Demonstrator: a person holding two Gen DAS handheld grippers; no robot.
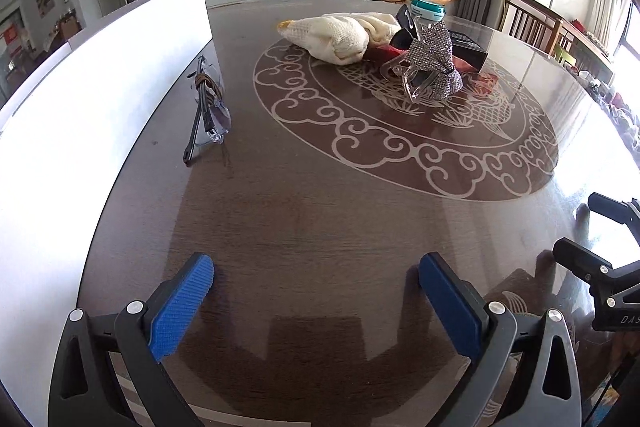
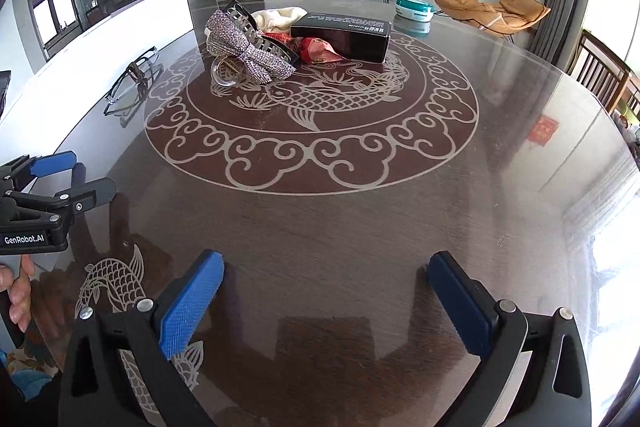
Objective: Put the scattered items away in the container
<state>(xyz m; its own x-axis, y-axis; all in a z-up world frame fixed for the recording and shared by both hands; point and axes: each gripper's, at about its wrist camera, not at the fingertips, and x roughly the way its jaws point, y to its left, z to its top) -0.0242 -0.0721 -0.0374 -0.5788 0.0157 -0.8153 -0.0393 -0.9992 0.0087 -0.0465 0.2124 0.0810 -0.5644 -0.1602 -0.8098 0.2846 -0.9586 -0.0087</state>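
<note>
Nothing looks tidied yet: both the left gripper [image 1: 316, 281] and right gripper [image 2: 326, 277] hang spread and empty, the glasses [image 2: 132, 83] lie at ten o'clock beside the white container [image 2: 120, 23], and the sparkly bow clip [image 2: 250, 53] and black box [image 2: 342, 35] wait at twelve o'clock on the worktop [image 2: 360, 227].

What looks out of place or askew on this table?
The glasses lie apart from the heap, beside the white container, with one temple splayed outward. The rhinestone bow clip sits tilted atop the heap. Nothing looks spilled or broken.

My left gripper [image 1: 316, 291] sits low and near, its blue-padded fingers [image 1: 182, 303] spread wide with nothing between them. My right gripper [image 2: 326, 295] is level beside it on the right, jaws just as wide and bare. My left hand [image 2: 16, 287] wraps its handle.
</note>
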